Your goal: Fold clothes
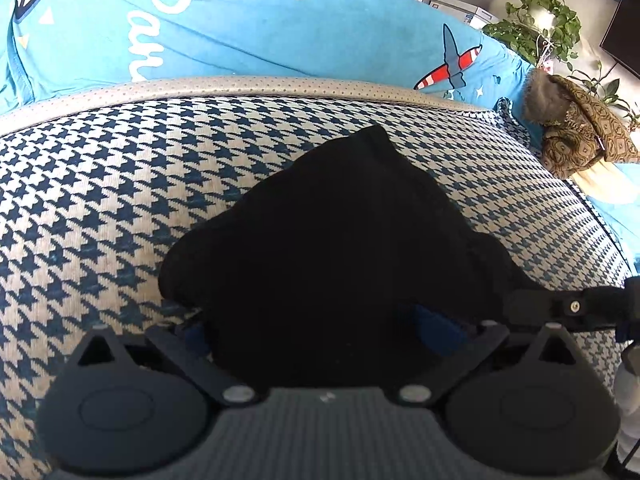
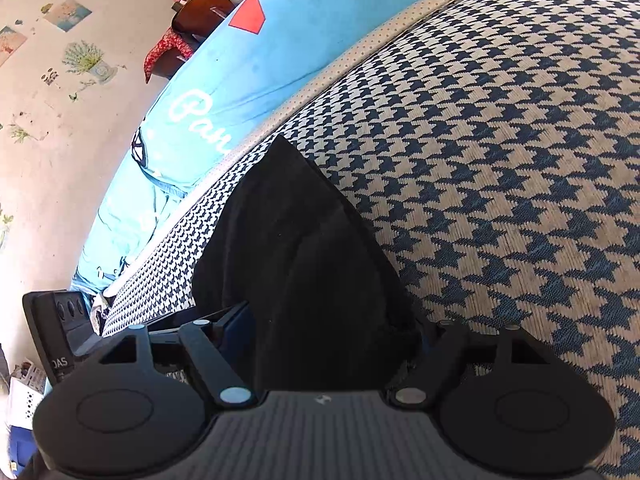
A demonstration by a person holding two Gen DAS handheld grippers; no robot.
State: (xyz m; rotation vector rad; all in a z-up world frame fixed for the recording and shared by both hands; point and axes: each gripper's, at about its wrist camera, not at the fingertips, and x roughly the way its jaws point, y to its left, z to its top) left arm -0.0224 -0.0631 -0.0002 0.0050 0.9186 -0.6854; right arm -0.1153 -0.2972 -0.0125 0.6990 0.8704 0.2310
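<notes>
houndstooth cushion (image 1: 120, 184) | blue printed sheet (image 1: 248, 28) | potted plant (image 1: 540, 20) | brown bundle (image 1: 576, 132)

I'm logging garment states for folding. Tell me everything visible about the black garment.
The black garment is a soft, matte, near-featureless dark cloth, bunched into a rough triangle with a pointed far corner and a few creases. It lies on the houndstooth cushion. Its near edge sits between the left tongs and the right tongs; the cloth hides how firmly either grips.

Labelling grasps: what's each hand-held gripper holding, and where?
Both appear to grip the black garment at its near edge: left hand-held gripper, right hand-held gripper. Fingertips are hidden.
</notes>
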